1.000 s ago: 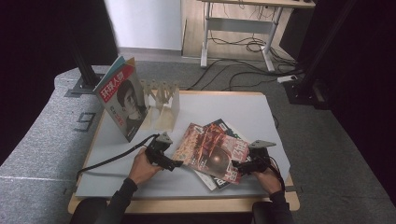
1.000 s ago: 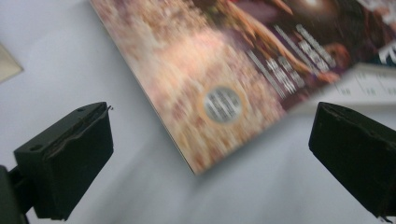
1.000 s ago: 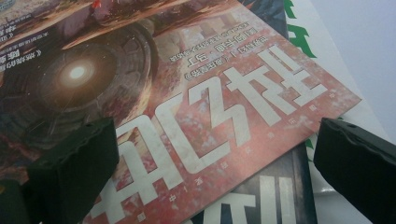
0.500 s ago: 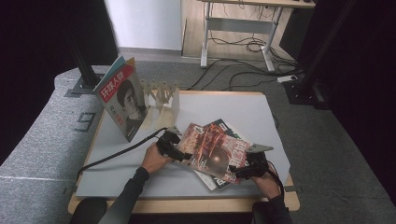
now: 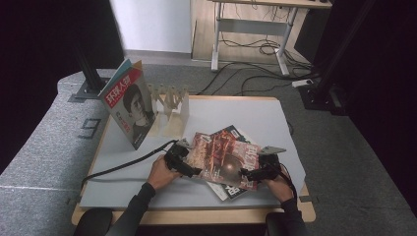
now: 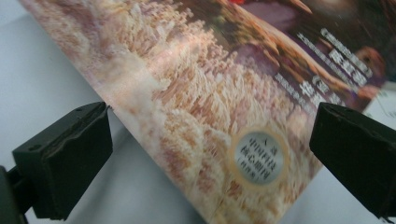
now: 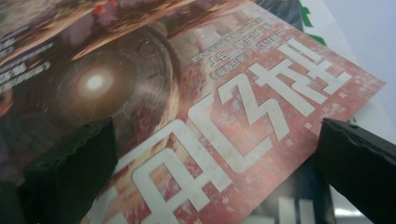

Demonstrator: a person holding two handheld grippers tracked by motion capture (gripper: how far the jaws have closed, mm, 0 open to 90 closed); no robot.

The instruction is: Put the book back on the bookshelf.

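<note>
1. A glossy red-and-gold magazine [image 5: 222,156] lies flat at the near middle of the pale grey counter [image 5: 255,115], topmost of a small fanned stack.
2. Under it a dark-covered magazine with white and green print [image 5: 231,191] pokes out at the near edge and at the far corner; in the right gripper view its dark cover [image 7: 285,205] shows just below the red cover's corner.
3. The left gripper [image 5: 189,168], black and held in the person's left hand [image 5: 160,172], sits at the red magazine's left edge. In the left gripper view its jaws stand wide apart, one on either side of the cover's edge [image 6: 205,140], pinching nothing.
4. The right gripper [image 5: 248,173], in the person's right hand [image 5: 275,184], is at the magazine's near right corner. In the right gripper view its jaws are also wide, with the white lettering of the cover [image 7: 224,135] between them, and no grip is visible.
5. A black cable [image 5: 123,167] trails from the left gripper across the bare counter to the left edge.
6. At the far left of the counter a magazine with a portrait cover and red title [image 5: 129,108] stands upright, leaning against a pale wooden slotted rack [image 5: 169,105]. Both stand well apart from the stack.
7. Beyond the counter lie grey carpet and a tangle of floor cables [image 5: 255,51] beneath a desk frame [image 5: 251,29].
</note>
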